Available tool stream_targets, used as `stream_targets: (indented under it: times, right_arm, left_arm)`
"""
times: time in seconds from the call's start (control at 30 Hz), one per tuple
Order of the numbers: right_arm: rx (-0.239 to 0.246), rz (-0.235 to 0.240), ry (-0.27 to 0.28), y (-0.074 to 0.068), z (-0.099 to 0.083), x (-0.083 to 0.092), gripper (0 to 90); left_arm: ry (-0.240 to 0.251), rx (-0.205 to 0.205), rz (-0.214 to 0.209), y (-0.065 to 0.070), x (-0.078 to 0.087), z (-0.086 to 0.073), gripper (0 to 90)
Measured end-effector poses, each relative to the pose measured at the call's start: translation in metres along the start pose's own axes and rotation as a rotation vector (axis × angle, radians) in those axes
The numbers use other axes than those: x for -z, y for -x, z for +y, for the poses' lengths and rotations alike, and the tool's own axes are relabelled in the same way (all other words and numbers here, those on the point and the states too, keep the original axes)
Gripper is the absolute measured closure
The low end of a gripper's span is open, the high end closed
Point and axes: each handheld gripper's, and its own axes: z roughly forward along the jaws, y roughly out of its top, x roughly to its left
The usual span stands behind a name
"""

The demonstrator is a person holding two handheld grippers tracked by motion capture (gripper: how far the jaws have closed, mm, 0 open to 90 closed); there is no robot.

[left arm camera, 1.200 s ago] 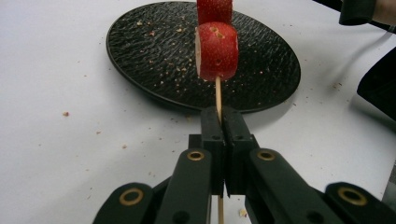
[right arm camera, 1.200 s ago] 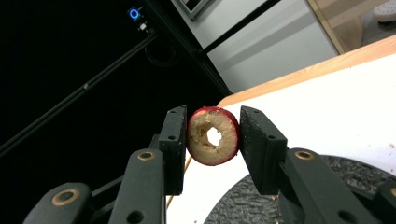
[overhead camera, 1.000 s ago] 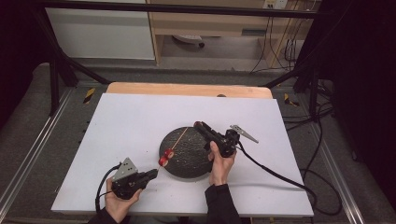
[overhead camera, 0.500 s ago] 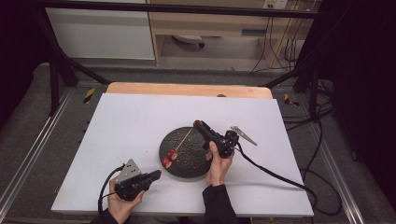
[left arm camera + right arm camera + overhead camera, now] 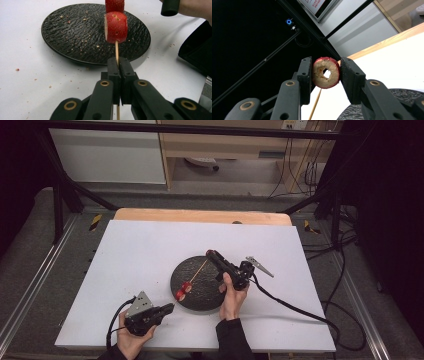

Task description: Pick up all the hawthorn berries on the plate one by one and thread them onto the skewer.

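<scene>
— Left claw point(image 5: 117, 65)?
— Shut tight, both jaws pressed flat against a thin wooden skewer point(image 5: 116, 50) running straight ahead from the tips

— Anything on the skewer?
— Two red slices point(image 5: 115, 25), threaded one beyond the other, a little ahead of the tips. Held above the near part of a black textured plate point(image 5: 70, 30), with crumbs point(image 5: 83, 41) scattered ahead and to the left of the jaws

— Right claw point(image 5: 326, 72)?
— Part open, clamped on a ring-shaped slice point(image 5: 319, 80): red rim, pale flesh, a hole through the middle. One jaw against each side of the rim, flat face turned back toward the camera

— And the skewer, seen from that claw?
— Below the ring, low between the two jaws, slanting up toward it. Cannot tell whether touching

— From above?
— Left claw just off the plate's near left edge, gripped in the left hand point(image 5: 131, 340), tips pointing at the plate. Right claw over the far side of the plate, held by the right hand point(image 5: 232, 295), tips right at the skewer's far end. White table point(image 5: 135, 250) beneath both
</scene>
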Motion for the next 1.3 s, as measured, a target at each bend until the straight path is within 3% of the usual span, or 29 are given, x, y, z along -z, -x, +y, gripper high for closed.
stream_targets:
  times: [0.23, 0.73, 1.13, 1.3]
  right_arm:
    - [-0.005, 0.011, 0.0, 0.0, -0.002, 0.0, 63.3]
    - [-0.032, 0.029, -0.002, 0.0, -0.007, 0.0, 63.3]
    - [-0.021, 0.014, 0.02, -0.001, -0.004, 0.002, 63.5]
    - [-0.032, 0.013, 0.022, 0.0, -0.005, 0.0, 63.5]
  left_arm:
    - [0.01, 0.0, -0.002, 0.002, -0.002, 0.001, 88.5]
    - [0.042, 0.02, 0.036, 0.01, -0.011, 0.005, 88.6]
    - [0.074, 0.027, 0.047, 0.013, -0.011, 0.006, 88.7]
    - [0.064, 0.03, 0.049, 0.014, -0.013, 0.005, 88.7]
